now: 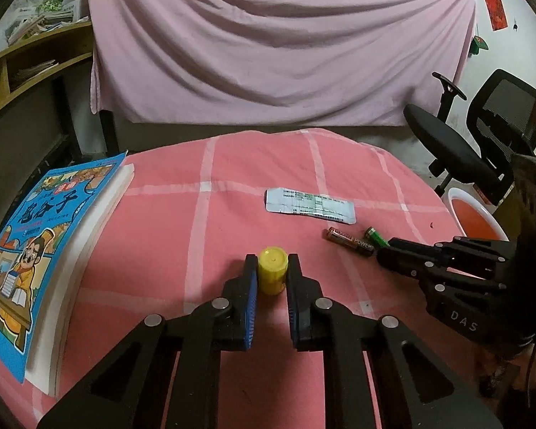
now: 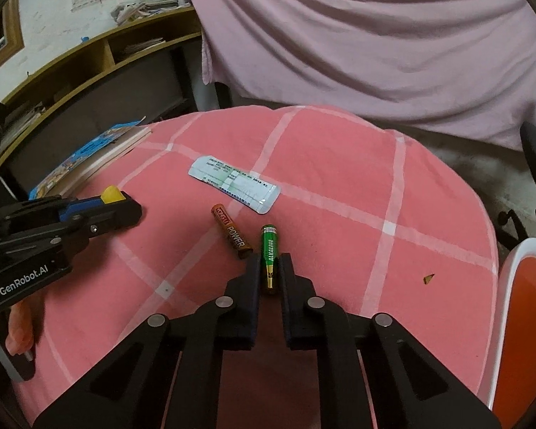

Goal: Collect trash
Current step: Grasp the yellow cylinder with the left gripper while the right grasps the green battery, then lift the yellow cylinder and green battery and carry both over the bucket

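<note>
On the pink checked cloth, my left gripper (image 1: 272, 262) is shut on a small yellow bottle (image 1: 272, 274), its blue pads pressed against both sides. From the right wrist view the same yellow bottle (image 2: 111, 193) shows between the left gripper's (image 2: 125, 202) fingers. My right gripper (image 2: 269, 262) is shut on a green alkaline battery (image 2: 269, 252) lying on the cloth. A brown battery (image 2: 231, 230) lies just left of it, apart from the fingers. A flat white blister pack (image 2: 235, 183) rests farther back. In the left wrist view the right gripper (image 1: 382, 254) reaches the green battery (image 1: 374, 236) beside the brown battery (image 1: 349, 241).
A blue picture book (image 1: 32, 250) on a thick white book lies at the cloth's left edge. A white bin with an orange inside (image 2: 529, 321) stands off the right edge. An office chair (image 1: 482, 143) is behind it. A pink sheet hangs at the back.
</note>
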`<action>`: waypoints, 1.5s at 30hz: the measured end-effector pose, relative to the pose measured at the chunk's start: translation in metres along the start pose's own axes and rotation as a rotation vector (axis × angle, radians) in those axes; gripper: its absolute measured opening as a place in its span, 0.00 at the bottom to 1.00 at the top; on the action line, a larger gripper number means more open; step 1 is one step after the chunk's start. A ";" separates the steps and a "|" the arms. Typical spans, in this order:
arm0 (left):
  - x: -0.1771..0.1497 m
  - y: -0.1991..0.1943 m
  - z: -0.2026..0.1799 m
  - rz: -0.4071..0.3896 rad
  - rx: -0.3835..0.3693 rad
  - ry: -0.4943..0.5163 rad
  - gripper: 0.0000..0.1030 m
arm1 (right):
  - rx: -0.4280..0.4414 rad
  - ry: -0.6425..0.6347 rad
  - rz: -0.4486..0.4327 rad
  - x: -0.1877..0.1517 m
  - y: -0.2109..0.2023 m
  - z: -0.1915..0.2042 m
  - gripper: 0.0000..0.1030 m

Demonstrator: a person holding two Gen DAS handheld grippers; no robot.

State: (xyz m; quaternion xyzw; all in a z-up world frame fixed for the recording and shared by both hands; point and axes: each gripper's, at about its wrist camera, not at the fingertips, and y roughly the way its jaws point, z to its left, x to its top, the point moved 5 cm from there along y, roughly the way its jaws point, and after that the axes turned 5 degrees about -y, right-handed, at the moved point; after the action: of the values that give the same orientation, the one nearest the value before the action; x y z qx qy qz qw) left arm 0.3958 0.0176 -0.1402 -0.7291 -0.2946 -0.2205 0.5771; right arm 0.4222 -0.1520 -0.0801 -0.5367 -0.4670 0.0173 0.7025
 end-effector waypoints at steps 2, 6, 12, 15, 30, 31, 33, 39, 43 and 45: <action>-0.001 0.000 0.000 0.002 -0.003 -0.007 0.12 | -0.016 -0.001 -0.018 0.000 -0.004 0.000 0.08; -0.001 -0.011 0.003 -0.039 0.002 -0.043 0.12 | -0.069 0.001 -0.095 0.001 -0.020 -0.001 0.08; -0.004 -0.027 0.004 -0.099 0.018 -0.085 0.12 | -0.146 -0.002 -0.265 0.003 -0.053 0.001 0.08; -0.004 -0.040 0.002 -0.163 0.032 -0.088 0.12 | -0.181 -0.004 -0.373 0.001 -0.073 0.004 0.08; -0.013 -0.105 -0.014 -0.480 0.080 -0.100 0.12 | -0.238 -0.042 -0.677 -0.008 -0.130 0.019 0.08; -0.013 -0.108 -0.017 -0.489 0.079 -0.094 0.12 | -0.241 -0.043 -0.694 -0.010 -0.134 0.019 0.08; -0.013 -0.111 -0.027 -0.500 0.078 -0.075 0.12 | -0.243 -0.047 -0.725 -0.012 -0.141 0.020 0.08; -0.016 -0.120 -0.063 -0.511 0.062 0.012 0.12 | -0.278 -0.052 -0.778 -0.024 -0.162 0.012 0.08; -0.013 -0.120 -0.094 -0.506 0.032 0.061 0.12 | -0.320 -0.018 -0.796 -0.037 -0.176 -0.006 0.08; -0.011 -0.118 -0.110 -0.507 0.022 0.082 0.12 | -0.333 0.010 -0.796 -0.043 -0.182 -0.017 0.08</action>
State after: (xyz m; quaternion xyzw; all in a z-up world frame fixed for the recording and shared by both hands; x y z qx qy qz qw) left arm 0.3094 -0.0718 -0.0375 -0.6160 -0.4469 -0.3844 0.5226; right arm 0.3224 -0.2639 0.0331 -0.4207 -0.6308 -0.3333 0.5604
